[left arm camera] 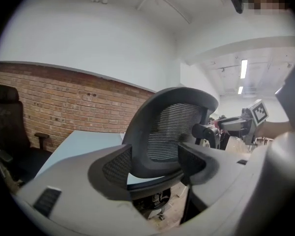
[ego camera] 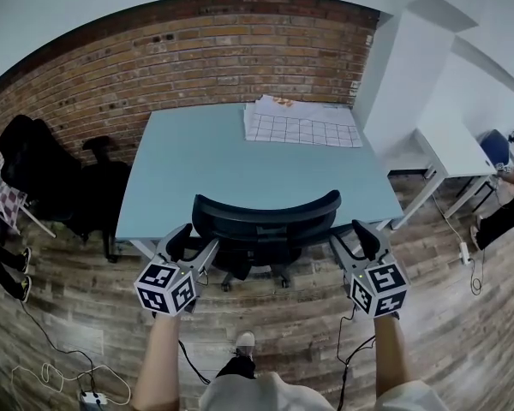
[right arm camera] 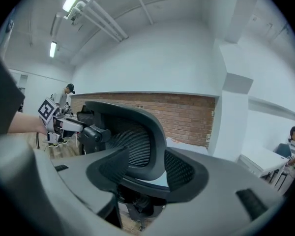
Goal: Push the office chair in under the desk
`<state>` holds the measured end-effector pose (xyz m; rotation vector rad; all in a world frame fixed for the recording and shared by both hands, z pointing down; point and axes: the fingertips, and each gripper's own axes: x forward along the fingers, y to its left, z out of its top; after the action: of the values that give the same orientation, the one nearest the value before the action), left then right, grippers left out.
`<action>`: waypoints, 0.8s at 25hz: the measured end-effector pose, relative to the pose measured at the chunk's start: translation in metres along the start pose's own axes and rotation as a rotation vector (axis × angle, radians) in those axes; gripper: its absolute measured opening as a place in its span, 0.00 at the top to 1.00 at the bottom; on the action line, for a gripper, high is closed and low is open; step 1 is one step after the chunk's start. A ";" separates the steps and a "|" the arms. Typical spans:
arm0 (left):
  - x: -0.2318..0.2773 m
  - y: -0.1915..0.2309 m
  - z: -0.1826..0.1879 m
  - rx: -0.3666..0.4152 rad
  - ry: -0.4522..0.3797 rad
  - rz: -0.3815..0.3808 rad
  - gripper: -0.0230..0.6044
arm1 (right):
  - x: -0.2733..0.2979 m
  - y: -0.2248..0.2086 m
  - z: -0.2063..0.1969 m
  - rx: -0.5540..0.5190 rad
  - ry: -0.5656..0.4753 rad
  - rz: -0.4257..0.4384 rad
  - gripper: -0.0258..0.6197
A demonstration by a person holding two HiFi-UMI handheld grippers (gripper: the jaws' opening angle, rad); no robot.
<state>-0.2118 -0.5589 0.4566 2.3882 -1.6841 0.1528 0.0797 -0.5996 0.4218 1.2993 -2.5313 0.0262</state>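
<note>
Brick wall ahead, and in front of it the big pale-blue desk, long edge facing me. The office chair sits square to that edge. Its seat looks tucked beneath the top and its curved backrest is just on my side of the edge. I'd call it mostly in, with a last shove to go.

Off to the left a second black chair is parked by the wall, well clear of my path. The gridded sheets lie at the far side of the desk, nothing to worry about.

Now my tools. The left gripper is at the backrest's left end, jaws spread wide. The mesh frame stands between them, but I can't see the pads biting on it. The right gripper mirrors it at the right end, also gaping, frame edge in the gap, no squeeze that I can make out.

To do this well I'd press both ends evenly, straight toward the wall. That way the chair rolls rather than swivels. I'd keep contact on the stiff frame, not the mesh, and keep the push low and level.

The casters show on the plank floor below. If one catches, I'd ease off and realign rather than force it.
</note>
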 end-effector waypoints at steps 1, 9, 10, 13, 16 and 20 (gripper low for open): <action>-0.005 -0.005 -0.001 0.000 -0.001 0.003 0.44 | -0.006 0.003 0.000 -0.001 -0.005 0.006 0.60; -0.053 -0.052 -0.003 0.016 -0.022 0.025 0.46 | -0.058 0.023 -0.001 0.001 -0.033 0.047 0.60; -0.061 -0.059 -0.004 0.019 -0.027 0.029 0.46 | -0.066 0.028 -0.002 -0.004 -0.038 0.051 0.60; -0.087 -0.081 -0.005 0.028 -0.047 0.042 0.47 | -0.090 0.045 -0.006 -0.039 -0.048 0.068 0.60; -0.111 -0.106 -0.006 0.039 -0.062 0.056 0.48 | -0.116 0.063 -0.008 -0.066 -0.060 0.095 0.60; -0.141 -0.140 -0.007 0.061 -0.076 0.057 0.49 | -0.149 0.083 -0.009 -0.082 -0.070 0.125 0.60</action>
<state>-0.1282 -0.3826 0.4178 2.4196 -1.8074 0.1253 0.0976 -0.4310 0.4003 1.1289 -2.6392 -0.0977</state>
